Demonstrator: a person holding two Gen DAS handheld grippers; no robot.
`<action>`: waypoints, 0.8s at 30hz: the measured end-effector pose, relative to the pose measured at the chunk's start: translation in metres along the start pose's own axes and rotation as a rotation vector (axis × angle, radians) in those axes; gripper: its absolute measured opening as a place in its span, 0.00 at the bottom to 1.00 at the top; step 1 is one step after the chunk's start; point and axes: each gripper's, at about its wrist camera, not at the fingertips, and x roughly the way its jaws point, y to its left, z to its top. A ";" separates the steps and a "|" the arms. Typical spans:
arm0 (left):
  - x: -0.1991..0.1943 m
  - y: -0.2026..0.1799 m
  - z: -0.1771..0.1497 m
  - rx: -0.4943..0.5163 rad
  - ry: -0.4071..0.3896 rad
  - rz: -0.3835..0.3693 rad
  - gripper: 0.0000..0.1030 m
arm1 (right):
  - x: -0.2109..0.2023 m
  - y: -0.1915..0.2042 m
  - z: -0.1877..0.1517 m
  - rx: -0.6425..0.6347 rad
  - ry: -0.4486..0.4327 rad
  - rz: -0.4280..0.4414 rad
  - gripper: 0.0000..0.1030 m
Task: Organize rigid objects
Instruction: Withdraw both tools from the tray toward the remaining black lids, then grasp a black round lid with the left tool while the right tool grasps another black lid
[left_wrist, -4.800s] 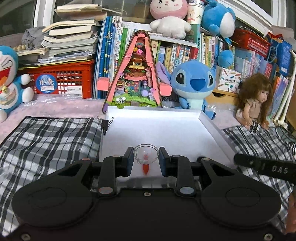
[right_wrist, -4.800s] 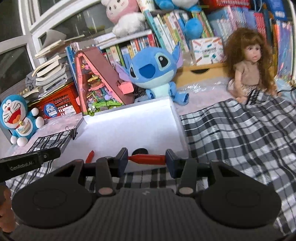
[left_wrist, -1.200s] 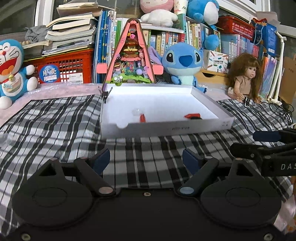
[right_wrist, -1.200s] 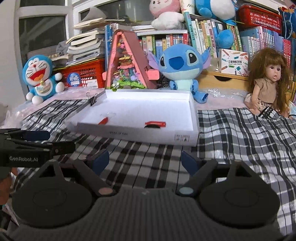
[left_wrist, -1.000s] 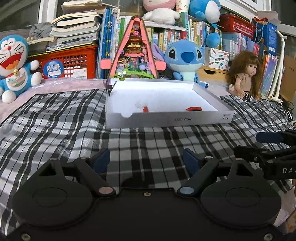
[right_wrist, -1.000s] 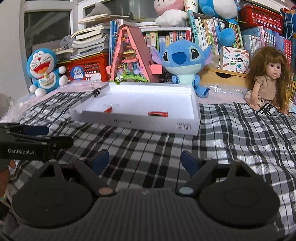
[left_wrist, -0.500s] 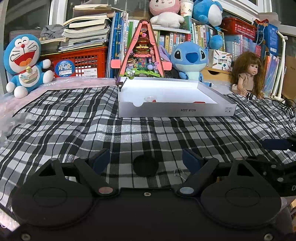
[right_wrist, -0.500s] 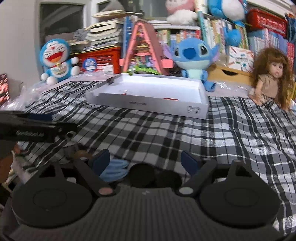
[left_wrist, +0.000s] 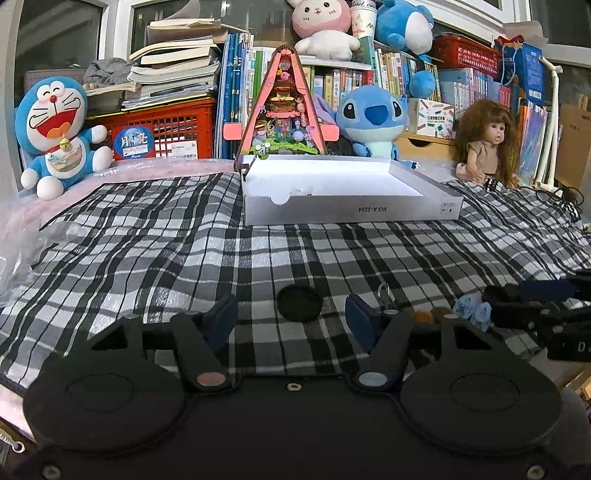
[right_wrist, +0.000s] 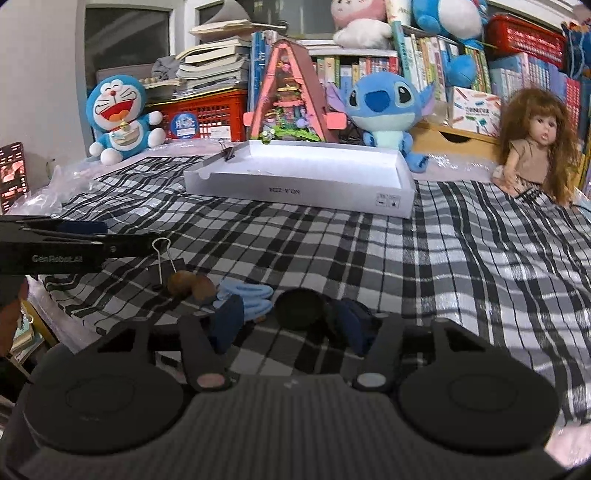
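Left wrist view showed the left gripper (left_wrist: 291, 317) low over the checked cloth (left_wrist: 184, 236), its jaws closing either side of a flat black disc (left_wrist: 299, 303), the pads not yet touching it. Just to the right lay a wire-handled binder clip (left_wrist: 386, 295), a small brown object (left_wrist: 424, 316) and something pale blue (left_wrist: 471, 312), with the right gripper (left_wrist: 535, 295) reaching in from that edge. These pieces sat bunched at the near hem of the cloth, apparently a waiting pile within easy reach of both hands.

In the right wrist view the right gripper (right_wrist: 291, 325) was likewise closing, around a second black disc (right_wrist: 299, 309) lying between its fingers; whether the pads had met it I could not tell. The left gripper (right_wrist: 74, 247) crossed at left.

Well beyond, mid-cloth, stood the white tray (left_wrist: 351, 212), shallow and open-topped, probably so that sorted pieces can be dropped in from above. Its contents were hidden behind the near wall. Behind it, plush toys, a doll (left_wrist: 484, 147) and shelved books (left_wrist: 369, 77) lined the back.
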 end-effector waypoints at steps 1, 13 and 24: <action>0.000 0.000 -0.001 0.005 0.001 0.001 0.57 | 0.000 0.000 -0.001 0.002 -0.001 -0.003 0.59; 0.008 0.001 -0.004 0.017 0.015 0.023 0.45 | -0.006 0.006 -0.010 0.018 -0.021 -0.004 0.33; 0.022 -0.009 -0.001 0.040 0.013 0.023 0.45 | 0.006 0.002 -0.009 0.025 -0.004 -0.030 0.35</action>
